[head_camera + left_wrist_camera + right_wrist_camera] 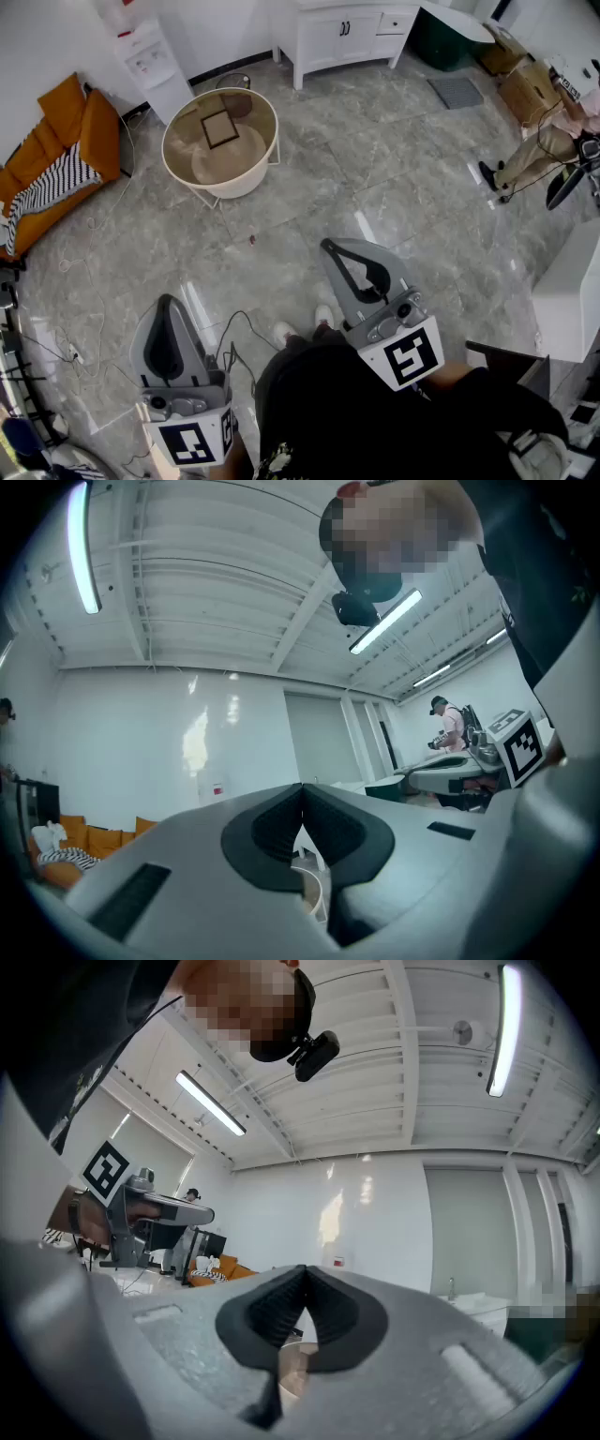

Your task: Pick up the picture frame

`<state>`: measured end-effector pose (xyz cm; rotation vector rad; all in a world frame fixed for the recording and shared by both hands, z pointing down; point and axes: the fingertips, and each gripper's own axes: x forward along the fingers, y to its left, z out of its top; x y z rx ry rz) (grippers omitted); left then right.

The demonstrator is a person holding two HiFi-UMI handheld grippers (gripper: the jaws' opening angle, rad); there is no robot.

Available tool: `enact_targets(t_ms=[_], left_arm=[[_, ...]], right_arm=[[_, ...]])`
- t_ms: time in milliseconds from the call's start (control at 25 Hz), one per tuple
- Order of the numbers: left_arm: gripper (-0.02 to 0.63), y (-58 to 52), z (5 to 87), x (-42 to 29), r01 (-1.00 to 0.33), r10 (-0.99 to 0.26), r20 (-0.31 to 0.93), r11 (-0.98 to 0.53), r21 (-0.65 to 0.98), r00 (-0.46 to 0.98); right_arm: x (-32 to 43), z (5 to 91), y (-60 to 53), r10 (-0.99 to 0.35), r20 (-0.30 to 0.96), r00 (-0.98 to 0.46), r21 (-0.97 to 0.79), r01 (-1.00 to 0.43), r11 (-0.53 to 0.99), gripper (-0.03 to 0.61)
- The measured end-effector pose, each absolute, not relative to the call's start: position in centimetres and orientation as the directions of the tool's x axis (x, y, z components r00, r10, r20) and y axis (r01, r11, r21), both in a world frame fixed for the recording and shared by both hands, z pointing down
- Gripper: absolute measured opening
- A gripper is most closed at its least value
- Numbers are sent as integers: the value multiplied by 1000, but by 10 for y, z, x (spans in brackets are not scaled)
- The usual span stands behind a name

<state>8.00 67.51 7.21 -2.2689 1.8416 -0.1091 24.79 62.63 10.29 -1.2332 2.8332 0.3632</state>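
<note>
Left gripper (pixel 169 303): held low in front of the person, pointing roughly level across the floor. Its own view shows the two dark pads (pixel 270 832) pressed together at the tips, with nothing pinched between them.

Right gripper (pixel 327 245): held beside the left one and a little further forward. Its ribbed pads (pixel 264 1316) also meet at the tips. Nothing is held.

Picture frame (pixel 219 128): a dark square frame with a pale centre. It lies inside a round cream tub (pixel 239 184) that stands on thin white legs, and it sits toward the tub's far side. Frame and tub are well apart from both grippers, ahead of them and to the left across the grey marble floor (pixel 375 187).

Surroundings: an orange sofa (pixel 94 131) with a striped cushion (pixel 47 187) stands by the left wall. A white cabinet (pixel 347 37) stands at the far wall. Loose cables (pixel 84 328) run over the floor near the left gripper. A second person (pixel 539 150) is seated at the right edge.
</note>
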Motion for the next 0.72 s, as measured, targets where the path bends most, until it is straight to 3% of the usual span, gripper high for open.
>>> enact_targets(t_ms=[360,720], left_arm=[[11,678,77,103,-953,-973,-47,-211,-218,226],[11,691,99,122,-967,-988,14,-155,-204,155]], right_arm=[[271,94,643,-692,-192,-696,212,-717,663,-5],[279,130,659,-573,-105,-813,258,-579,774,-5]])
